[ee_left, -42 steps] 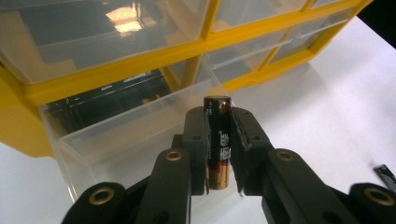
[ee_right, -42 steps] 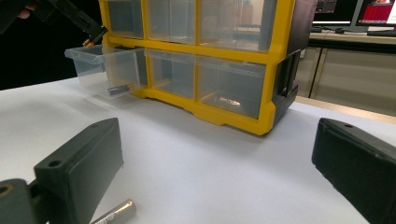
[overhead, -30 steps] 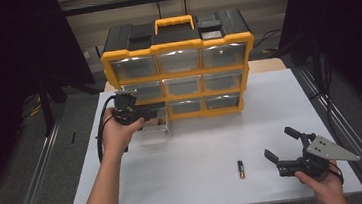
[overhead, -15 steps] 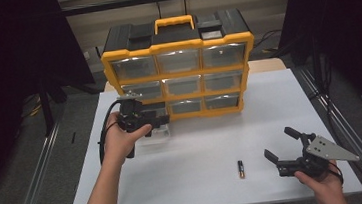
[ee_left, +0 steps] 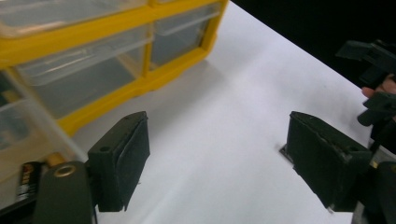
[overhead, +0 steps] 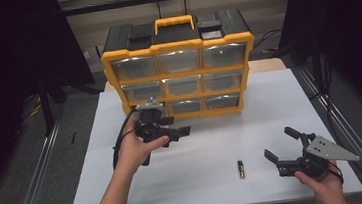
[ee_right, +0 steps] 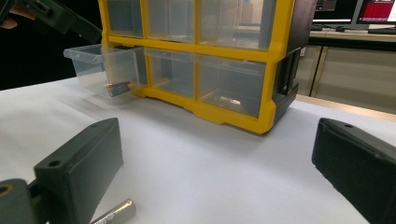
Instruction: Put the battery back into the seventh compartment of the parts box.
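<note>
The left gripper [overhead: 179,131], jaws just opened and empty, sits left of centre in the high view by the pulled-out bottom-left drawer [ee_right: 100,70], which holds one battery [ee_right: 116,87]. A second battery [overhead: 241,168] lies on the white table [overhead: 213,144], lower centre. Next, the right gripper [overhead: 280,148], jaws spread and empty, should probably close on it.

Left gripper [overhead: 179,127] fingers just opened (nothing between); right gripper [overhead: 281,147] rests, fingers apart.
</note>
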`<act>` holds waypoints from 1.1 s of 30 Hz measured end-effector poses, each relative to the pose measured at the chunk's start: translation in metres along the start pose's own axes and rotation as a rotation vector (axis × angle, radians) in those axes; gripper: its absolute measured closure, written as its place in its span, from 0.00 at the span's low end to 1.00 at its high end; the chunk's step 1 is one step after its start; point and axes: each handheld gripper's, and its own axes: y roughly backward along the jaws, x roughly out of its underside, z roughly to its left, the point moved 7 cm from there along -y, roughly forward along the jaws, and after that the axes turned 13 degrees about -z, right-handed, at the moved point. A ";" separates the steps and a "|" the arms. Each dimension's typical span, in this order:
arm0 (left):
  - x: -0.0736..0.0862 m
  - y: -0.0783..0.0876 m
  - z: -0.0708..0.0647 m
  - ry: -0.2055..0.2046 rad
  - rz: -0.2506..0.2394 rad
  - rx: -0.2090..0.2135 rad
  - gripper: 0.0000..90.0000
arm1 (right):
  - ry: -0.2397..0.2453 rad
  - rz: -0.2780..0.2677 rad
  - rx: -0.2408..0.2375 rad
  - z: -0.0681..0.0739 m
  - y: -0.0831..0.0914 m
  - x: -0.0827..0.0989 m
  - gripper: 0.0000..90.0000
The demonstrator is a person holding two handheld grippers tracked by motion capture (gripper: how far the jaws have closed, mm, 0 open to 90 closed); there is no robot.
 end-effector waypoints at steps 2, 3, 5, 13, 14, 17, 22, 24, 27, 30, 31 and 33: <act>0.003 -0.003 -0.003 -0.008 0.011 0.005 0.22 | 0.001 -0.002 0.000 0.000 0.000 0.000 0.02; 0.004 -0.004 -0.005 -0.011 0.016 0.012 0.22 | 0.002 0.000 -0.003 0.000 0.000 0.000 0.02; 0.006 -0.006 -0.008 -0.018 0.012 0.018 0.21 | 0.000 0.000 -0.002 0.000 0.000 0.000 0.02; 0.014 -0.016 -0.023 -0.048 0.023 0.050 0.20 | 0.004 0.003 -0.006 0.001 0.000 0.000 0.02; 0.015 -0.017 -0.025 -0.050 0.031 0.056 0.19 | 0.006 0.002 -0.006 0.001 0.000 0.000 0.02; 0.020 -0.022 -0.031 -0.061 0.039 0.073 0.19 | 0.004 -0.001 -0.007 0.001 0.000 0.000 0.02; 0.028 -0.032 -0.039 -0.068 0.043 0.101 0.18 | 0.002 0.001 -0.005 0.001 0.000 0.000 0.02; 0.031 -0.035 -0.043 -0.069 0.047 0.102 0.18 | 0.002 0.001 -0.006 0.001 0.000 0.000 0.02; 0.034 -0.039 -0.048 -0.073 0.051 0.114 0.18 | 0.003 0.002 -0.006 0.001 0.000 0.000 0.02; 0.038 -0.043 -0.051 -0.077 0.061 0.122 0.18 | 0.005 0.001 -0.006 0.001 0.000 0.000 0.02; 0.040 -0.045 -0.052 -0.070 0.054 0.128 0.18 | 0.004 0.003 -0.007 0.001 0.000 0.000 0.02; 0.043 -0.047 -0.053 -0.080 0.080 0.118 0.18 | 0.008 -0.002 -0.009 0.001 -0.001 0.000 0.02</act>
